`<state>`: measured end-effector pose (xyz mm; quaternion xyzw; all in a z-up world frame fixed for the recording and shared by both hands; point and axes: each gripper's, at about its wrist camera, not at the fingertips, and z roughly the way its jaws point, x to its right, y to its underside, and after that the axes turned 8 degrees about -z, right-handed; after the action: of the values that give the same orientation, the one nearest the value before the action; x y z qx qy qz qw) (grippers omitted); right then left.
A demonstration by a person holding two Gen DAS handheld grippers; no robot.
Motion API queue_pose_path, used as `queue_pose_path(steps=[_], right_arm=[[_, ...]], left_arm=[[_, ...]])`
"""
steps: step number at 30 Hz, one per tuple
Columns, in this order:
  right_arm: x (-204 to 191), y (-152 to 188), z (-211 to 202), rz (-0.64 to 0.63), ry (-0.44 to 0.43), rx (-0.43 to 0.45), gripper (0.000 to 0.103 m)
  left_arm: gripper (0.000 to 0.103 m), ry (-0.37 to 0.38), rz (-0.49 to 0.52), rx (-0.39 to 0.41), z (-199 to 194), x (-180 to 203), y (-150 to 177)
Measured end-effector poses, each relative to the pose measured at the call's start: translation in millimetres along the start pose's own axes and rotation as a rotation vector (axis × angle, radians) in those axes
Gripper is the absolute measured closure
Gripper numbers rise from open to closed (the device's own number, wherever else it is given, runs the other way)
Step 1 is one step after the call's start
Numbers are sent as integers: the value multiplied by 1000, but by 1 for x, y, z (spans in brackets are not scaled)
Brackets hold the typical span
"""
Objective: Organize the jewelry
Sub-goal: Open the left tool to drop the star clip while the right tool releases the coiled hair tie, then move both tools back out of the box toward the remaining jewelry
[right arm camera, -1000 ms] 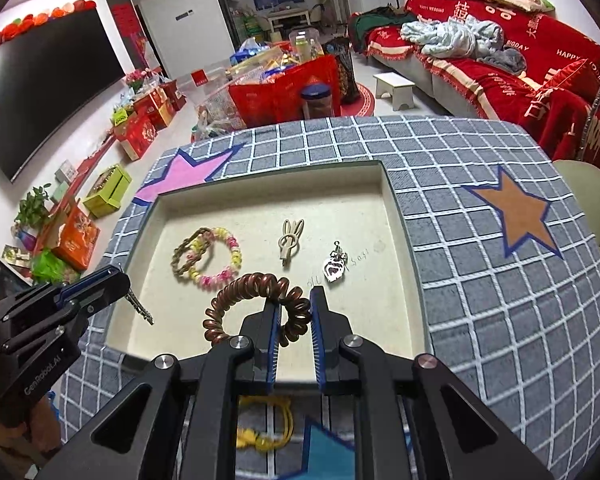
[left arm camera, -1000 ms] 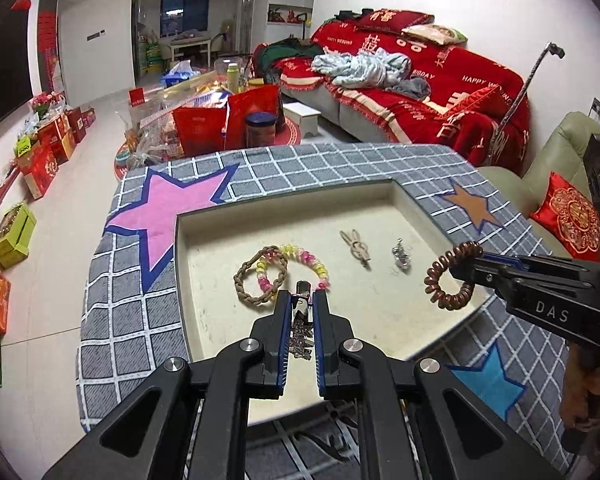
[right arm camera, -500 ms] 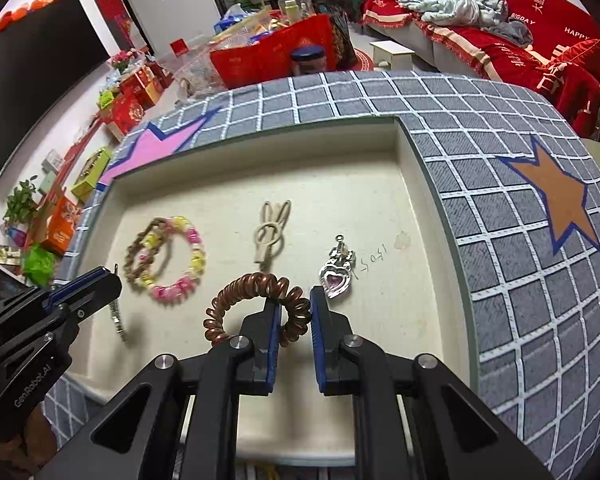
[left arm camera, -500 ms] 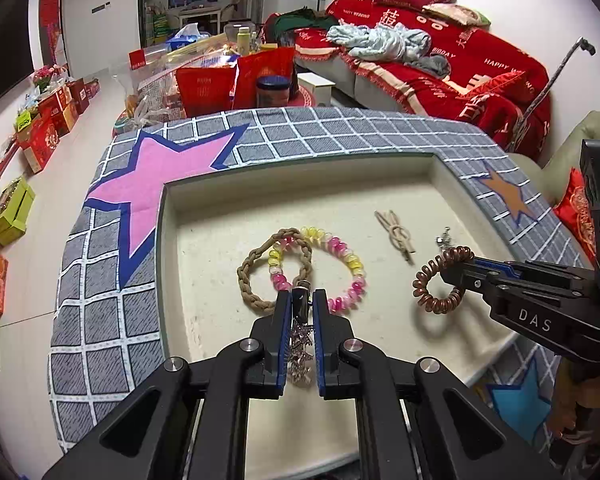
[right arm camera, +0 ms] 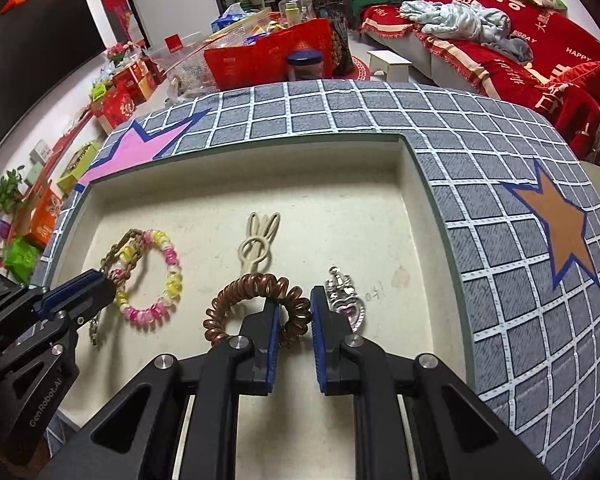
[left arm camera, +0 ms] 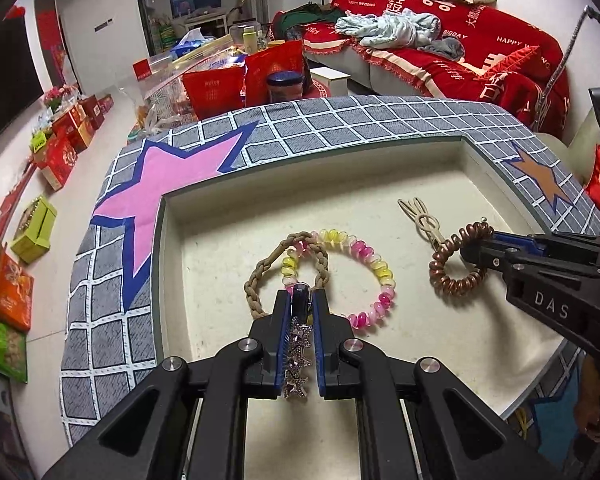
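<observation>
Both tongs carry jewelry over the tray

The left gripper [left arm camera: 300, 300] is clamped on a star hair clip [left arm camera: 297, 350] at lower centre, over the bead bracelet [left arm camera: 364, 276]; the right gripper [right arm camera: 291, 312] is clamped on a coil hair tie [right arm camera: 256, 304] beside a heart pendant [right arm camera: 346, 300]. Letting go here could, I judge, tangle pieces in the tray [left arm camera: 284, 204].

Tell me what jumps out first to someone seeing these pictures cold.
Two black grippers over a cream tray: the left gripper pinches a sparkly star hair clip, the right gripper a coppery spiral hair tie. Ahead of the left one lie a pink-and-yellow bead bracelet overlapping a braided tan bracelet. The tray sits in a grey checked cloth with a pink star.
</observation>
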<state>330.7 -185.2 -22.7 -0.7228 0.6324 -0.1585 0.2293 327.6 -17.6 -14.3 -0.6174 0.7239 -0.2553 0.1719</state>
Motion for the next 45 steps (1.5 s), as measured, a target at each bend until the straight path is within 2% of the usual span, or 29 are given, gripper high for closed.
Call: queue_pose_path(steps=[3, 4, 5, 7, 14, 25, 26, 27, 28, 29, 35, 36, 37, 38, 40, 45], right_arm=[[-2, 0, -3, -1, -2, -1, 82], [-2, 1, -4, 0, -3, 0, 74], [-2, 1, -5, 3, -2, 2, 59], [-1, 1, -8, 8, -1, 12, 51], [1, 1, -28, 37, -13, 57, 51], [12, 21, -65, 82, -38, 118, 51], [13, 23, -66, 86, -40, 121, 51], [14, 25, -68, 88, -40, 123, 51], [14, 27, -70, 91, -40, 126, 51], [15, 28, -71, 95, -41, 130, 51], [18, 34, -75, 111, -48, 135, 49], [17, 37, -78, 109, -50, 137, 47], [16, 38, -79, 107, -53, 140, 41], [15, 40, -81, 105, -59, 142, 29], [13, 44, -86, 102, -67, 152, 20], [11, 58, -104, 101, -73, 169, 20]], left_arm=[[75, -2, -5, -1, -1, 0, 1], [75, -2, -8, -1, -1, 0, 1], [75, -2, -11, -2, -1, -1, 1], [75, -5, -13, -2, -2, 0, 2], [75, -8, -5, 6, -4, 1, 5], [75, 9, -8, 17, -7, 3, 4], [58, 10, -10, 19, -8, 3, 4], [6, 7, -14, 22, -9, 3, 4], [0, -11, -28, 46, -13, 2, 4], [0, -18, -33, 99, -21, 1, 5], [0, -36, 10, 137, -35, 10, 5], [0, -39, 9, 143, -37, 10, 6], [0, -37, 9, 146, -39, 10, 7], [0, -34, 8, 143, -41, 10, 8], [0, -24, 2, 140, -46, 9, 10], [0, 10, 15, 135, -66, 9, 22]])
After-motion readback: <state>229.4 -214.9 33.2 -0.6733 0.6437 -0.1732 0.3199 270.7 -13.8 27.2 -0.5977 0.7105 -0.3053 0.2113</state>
